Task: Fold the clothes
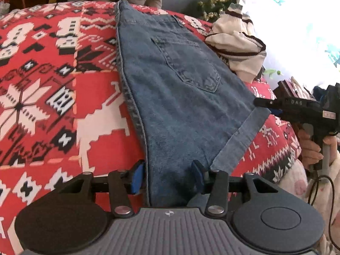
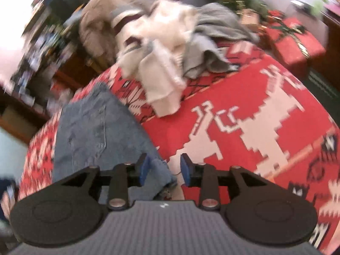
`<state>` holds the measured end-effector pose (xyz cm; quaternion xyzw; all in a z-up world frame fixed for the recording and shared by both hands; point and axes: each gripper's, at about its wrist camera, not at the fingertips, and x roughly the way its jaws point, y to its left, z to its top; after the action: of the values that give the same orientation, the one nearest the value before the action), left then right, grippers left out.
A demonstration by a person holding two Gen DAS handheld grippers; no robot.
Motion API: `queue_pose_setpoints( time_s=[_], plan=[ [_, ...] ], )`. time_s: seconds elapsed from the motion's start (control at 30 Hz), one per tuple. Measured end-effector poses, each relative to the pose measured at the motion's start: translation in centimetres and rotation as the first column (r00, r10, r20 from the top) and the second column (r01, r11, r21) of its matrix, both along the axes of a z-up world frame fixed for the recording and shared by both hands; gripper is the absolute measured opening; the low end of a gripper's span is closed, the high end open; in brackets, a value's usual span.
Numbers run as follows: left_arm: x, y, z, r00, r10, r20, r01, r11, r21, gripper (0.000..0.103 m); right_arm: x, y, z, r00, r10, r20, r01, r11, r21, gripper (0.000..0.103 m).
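Mid-fold: shorts laid flat on red cloth.
L tongs (image 1: 167, 177) spread, straddling near hem of shorts (image 1: 170, 89), pads not pressing; R tongs (image 2: 164, 170) spread at shorts corner, no grip. Next, prob: pinch hem, fold over. Pile (image 2: 170, 48) beyond.

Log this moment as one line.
denim shorts: flat on blanket | left claw: straddling hem | right claw: open at edge

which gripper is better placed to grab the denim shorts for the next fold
Left, probably. The left gripper has the near edge of the denim shorts between its open fingers. The right gripper is open at the shorts' frayed corner, mostly over the red patterned cloth.
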<state>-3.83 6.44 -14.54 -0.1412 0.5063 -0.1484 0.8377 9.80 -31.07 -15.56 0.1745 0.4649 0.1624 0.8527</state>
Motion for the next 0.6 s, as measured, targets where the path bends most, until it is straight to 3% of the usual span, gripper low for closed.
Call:
queue_pose_setpoints(
  time_s=[0.13,0.2,0.27,0.33,0.43,0.6],
  plan=[
    [0.5,-0.3,0.2,1.0,0.021,-0.006,-0.021,1.0,0.018,0.015,0.3,0.9,-0.1,0.992,0.127,0.016,-0.127,0.992,-0.008,0.036],
    [0.7,0.1,0.4,0.999,0.045,-0.015,-0.045,0.999,-0.004,0.01,0.3,1.1,0.0,0.99,0.14,0.012,-0.14,0.99,-0.017,0.026],
    [0.8,0.6,0.6,0.997,0.069,-0.024,-0.069,0.997,-0.026,0.009,0.2,1.3,0.1,0.989,0.15,0.008,-0.149,0.988,-0.028,0.019],
    [0.5,1.6,1.8,0.997,0.083,-0.004,-0.083,0.996,-0.045,0.009,0.2,0.9,0.4,0.993,0.115,-0.022,-0.114,0.993,0.031,0.015],
    [-0.3,4.0,4.2,0.993,0.114,0.04,-0.112,0.993,-0.049,0.009,-0.9,0.7,2.0,0.996,0.081,-0.028,-0.076,0.985,0.152,0.013],
    [-1.6,8.9,7.7,0.984,0.159,0.082,-0.156,0.987,-0.04,0.008,-4.3,2.3,3.8,0.993,0.104,-0.047,-0.087,0.959,0.271,0.013]
  ],
)
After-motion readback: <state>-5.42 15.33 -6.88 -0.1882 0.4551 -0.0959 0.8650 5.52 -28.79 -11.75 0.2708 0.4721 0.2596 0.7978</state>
